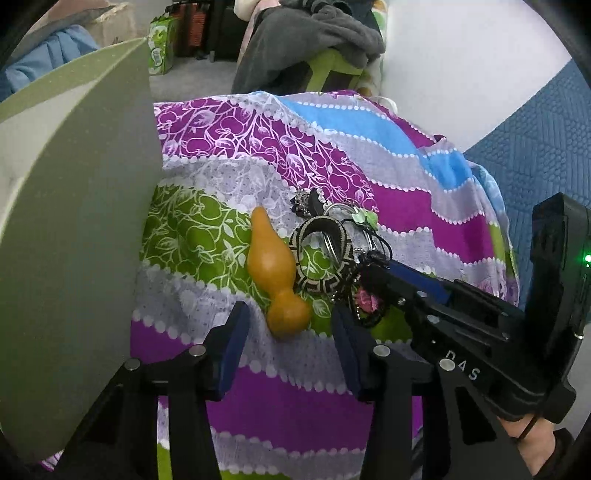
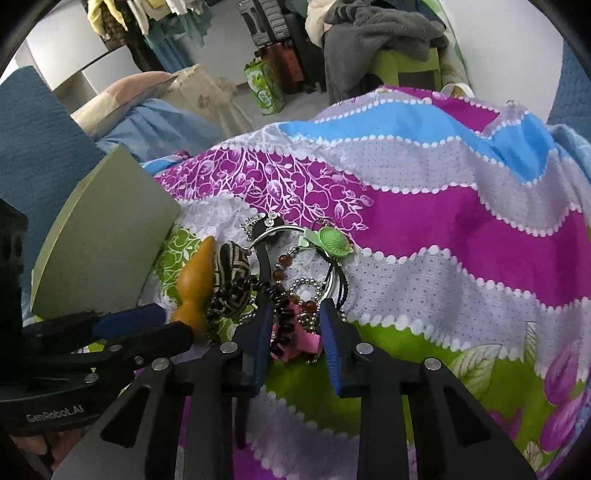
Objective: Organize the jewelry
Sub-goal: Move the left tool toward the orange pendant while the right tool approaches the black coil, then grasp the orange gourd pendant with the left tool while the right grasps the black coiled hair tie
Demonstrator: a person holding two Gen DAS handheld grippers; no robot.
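Observation:
A jewelry pile lies on a patterned cloth [image 1: 280, 391]: a black-and-cream woven bangle [image 1: 317, 254], silver rings [image 1: 334, 242], a green flower tie [image 1: 364, 218] and a pink bow [image 2: 291, 341]. An orange gourd-shaped piece [image 1: 275, 273] lies to the left of the pile. My left gripper [image 1: 290, 325] is open, its fingers straddling the gourd's round end without touching it. My right gripper [image 2: 295, 326] is low over the pile, open by a narrow gap. The pink bow, a dark coiled bracelet [image 2: 280, 314] and metal beads sit between its fingers. Amber beads [image 2: 282, 264] lie just beyond.
A tall grey-green box [image 1: 74, 221] stands close on the left, right beside the left gripper. A blue quilted cover [image 1: 535, 147] borders the cloth on the right. Beyond the bed are a green chair piled with grey clothes [image 2: 388, 33] and a green package [image 2: 264, 86] on the floor.

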